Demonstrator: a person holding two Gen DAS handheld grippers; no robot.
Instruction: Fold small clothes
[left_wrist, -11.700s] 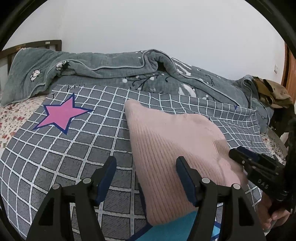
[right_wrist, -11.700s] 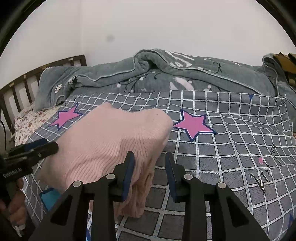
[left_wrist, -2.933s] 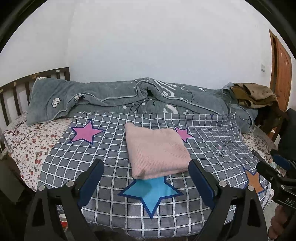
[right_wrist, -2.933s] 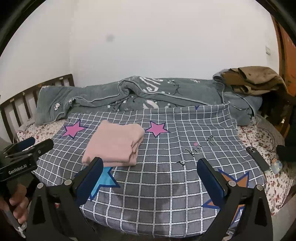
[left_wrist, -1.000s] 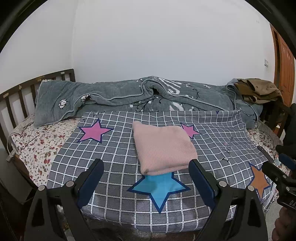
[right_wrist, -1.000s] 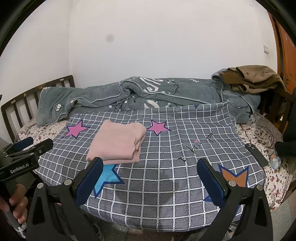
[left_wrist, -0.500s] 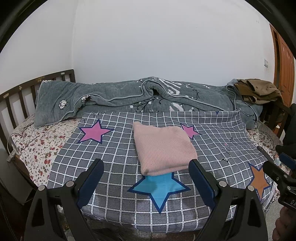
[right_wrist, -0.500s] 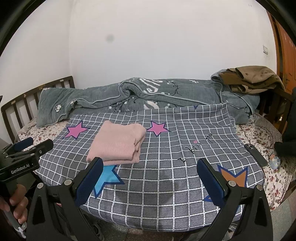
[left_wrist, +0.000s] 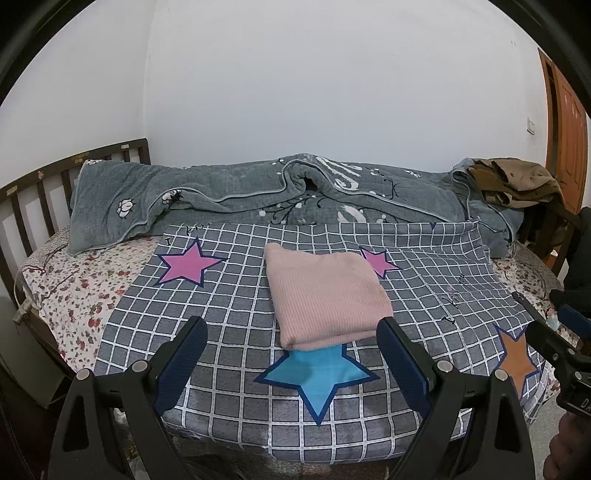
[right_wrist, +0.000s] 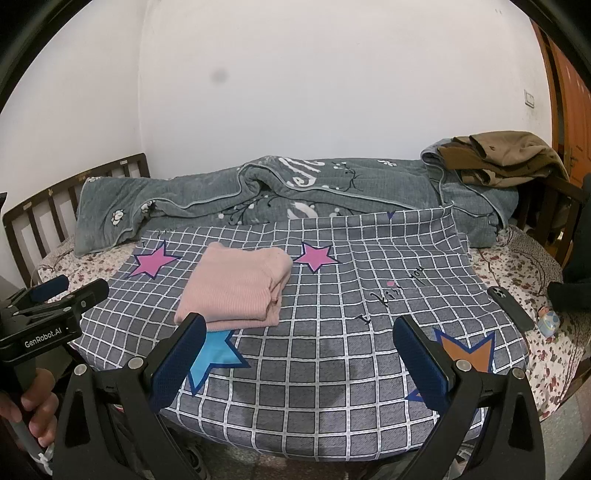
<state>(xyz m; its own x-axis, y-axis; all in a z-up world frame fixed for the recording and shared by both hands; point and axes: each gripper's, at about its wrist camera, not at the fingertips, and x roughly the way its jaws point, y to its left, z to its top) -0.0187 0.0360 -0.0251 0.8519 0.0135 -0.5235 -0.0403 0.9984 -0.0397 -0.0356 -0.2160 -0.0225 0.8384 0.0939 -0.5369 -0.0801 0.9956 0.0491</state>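
A pink knitted garment (left_wrist: 325, 295) (right_wrist: 236, 288) lies folded into a neat rectangle on the grey checked sheet (left_wrist: 229, 306) (right_wrist: 351, 350), its near edge over a blue star. My left gripper (left_wrist: 291, 363) hangs open in front of the bed's near edge, apart from the garment, nothing between its blue pads. My right gripper (right_wrist: 299, 363) is held back the same way, open and empty, with the garment ahead and to its left. In the right wrist view the left gripper's body shows at the left edge in a hand (right_wrist: 33, 406).
A rumpled grey quilt (left_wrist: 295, 199) lies along the far side by the wall. Brown clothes (right_wrist: 498, 155) are piled at the far right. A dark phone (right_wrist: 511, 308) and a small bottle (right_wrist: 550, 319) lie on the floral bedsheet at right. A wooden headboard (left_wrist: 33, 206) stands at left.
Over the last second nothing has visibly moved. Far earlier, both grippers were close over the garment with the right one gripping its edge; now both are drawn back, open, and the garment lies folded.
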